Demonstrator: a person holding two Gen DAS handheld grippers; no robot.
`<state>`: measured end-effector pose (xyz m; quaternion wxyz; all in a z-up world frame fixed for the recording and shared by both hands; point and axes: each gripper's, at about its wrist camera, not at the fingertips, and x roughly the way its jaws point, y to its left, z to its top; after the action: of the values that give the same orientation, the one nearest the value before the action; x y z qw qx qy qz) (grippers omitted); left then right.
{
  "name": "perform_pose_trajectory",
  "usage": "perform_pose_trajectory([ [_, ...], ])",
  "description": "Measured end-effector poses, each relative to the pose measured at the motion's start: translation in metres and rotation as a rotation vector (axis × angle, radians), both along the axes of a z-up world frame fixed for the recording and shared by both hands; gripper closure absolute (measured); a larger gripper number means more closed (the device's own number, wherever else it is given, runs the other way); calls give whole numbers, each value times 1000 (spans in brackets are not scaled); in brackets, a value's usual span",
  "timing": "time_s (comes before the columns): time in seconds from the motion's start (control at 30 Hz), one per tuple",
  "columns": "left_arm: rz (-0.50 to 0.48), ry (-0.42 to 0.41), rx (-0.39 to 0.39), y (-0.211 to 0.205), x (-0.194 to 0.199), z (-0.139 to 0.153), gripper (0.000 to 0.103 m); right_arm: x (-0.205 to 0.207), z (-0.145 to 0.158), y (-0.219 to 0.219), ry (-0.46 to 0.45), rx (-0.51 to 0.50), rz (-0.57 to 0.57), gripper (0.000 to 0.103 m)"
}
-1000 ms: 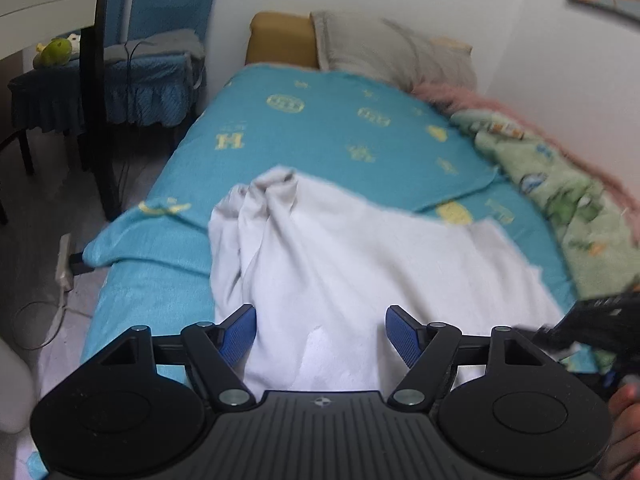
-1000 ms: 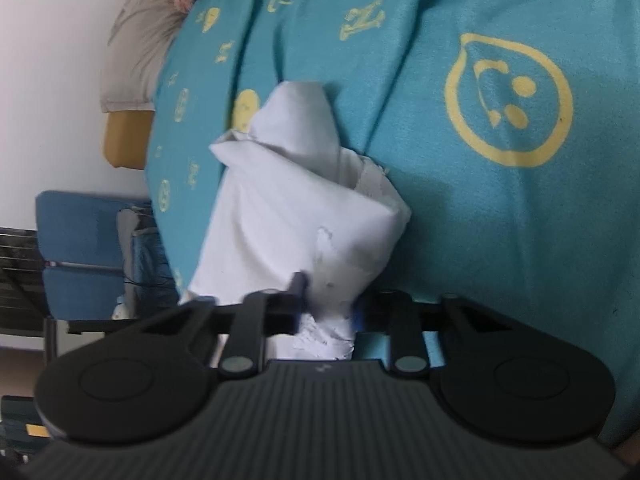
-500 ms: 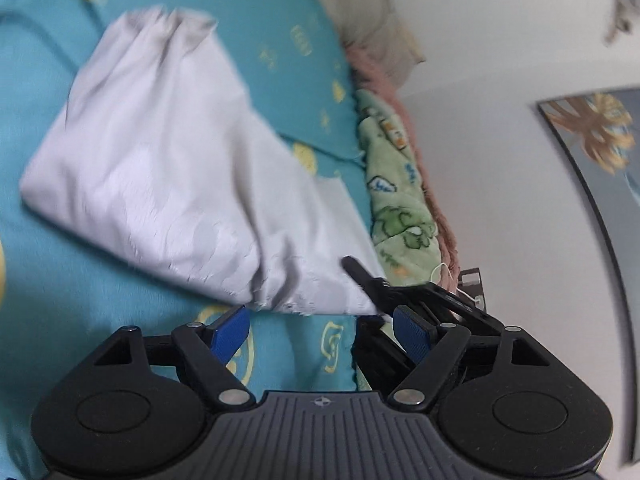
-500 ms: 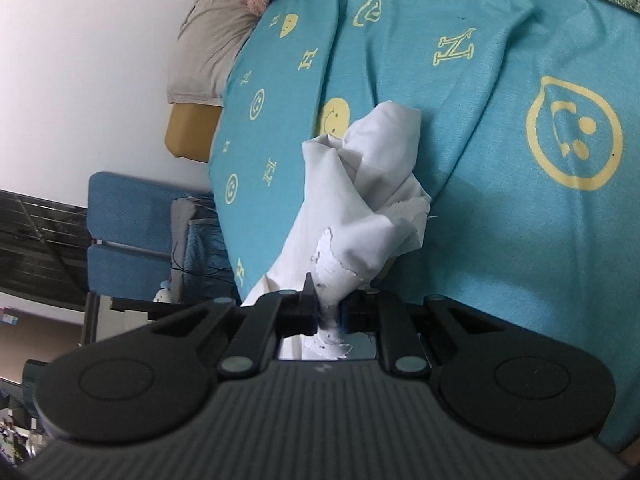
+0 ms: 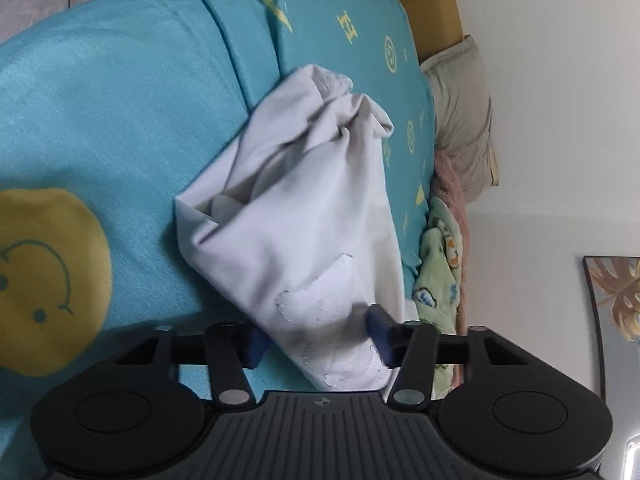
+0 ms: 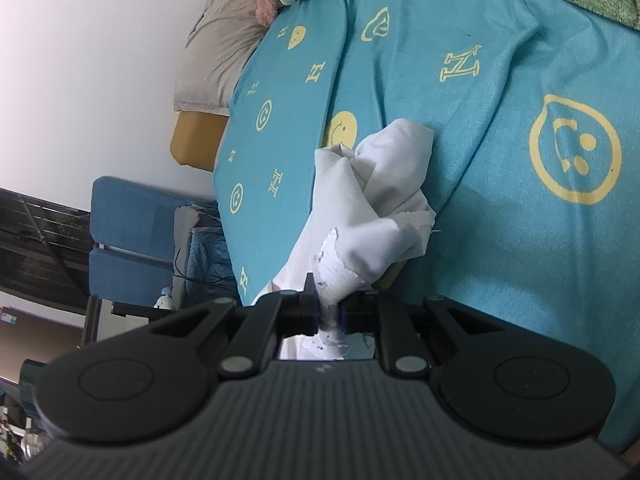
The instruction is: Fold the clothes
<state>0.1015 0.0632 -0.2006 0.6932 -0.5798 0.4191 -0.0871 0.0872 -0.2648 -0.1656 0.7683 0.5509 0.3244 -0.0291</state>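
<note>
While my right gripper (image 6: 330, 316) holds its fingers pinched tight on a bunched corner of the white garment (image 5: 304, 216), my left gripper (image 5: 318, 338) has just been closing, its blue fingers (image 5: 378, 330) standing either side of the cloth's near end; I cannot tell whether they press it yet. Crumpled and partly lifted, the garment lies on the teal bed cover (image 5: 120, 120), near the bed's side edge. Its long axis runs from my fingers toward the head of the bed, narrow at the gripped end and widening to a rumpled far end that points at the grey pillow (image 5: 464, 120). A rough-edged patch (image 5: 320, 300) shows on the cloth just ahead of my left fingers. Beyond it, a green patterned blanket (image 5: 440, 256) lies along the bed's wall-side edge.
</note>
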Motion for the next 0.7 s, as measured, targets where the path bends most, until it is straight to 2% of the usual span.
perform_pose_trajectory([
  [0.13, 19, -32, 16, 3, -3, 7, 76, -2, 7, 3, -20, -30, 1, 91],
  [0.2, 25, -54, 28, 9, -3, 17, 81, -5, 13, 5, -32, -43, 13, 91],
  [0.3, 5, -73, 42, 11, -6, 40, 83, -13, 25, 1, -62, -22, 12, 91],
  [0.4, -14, -50, 58, 0, -5, 69, 85, -22, 38, -10, -77, -5, -2, 91],
  [0.57, -86, -61, 122, -42, 1, 130, 86, -45, 61, -44, -90, 15, -32, 91],
  [0.7, -209, -87, 198, -118, 13, 182, 86, -65, 83, -98, -100, 24, -48, 91],
])
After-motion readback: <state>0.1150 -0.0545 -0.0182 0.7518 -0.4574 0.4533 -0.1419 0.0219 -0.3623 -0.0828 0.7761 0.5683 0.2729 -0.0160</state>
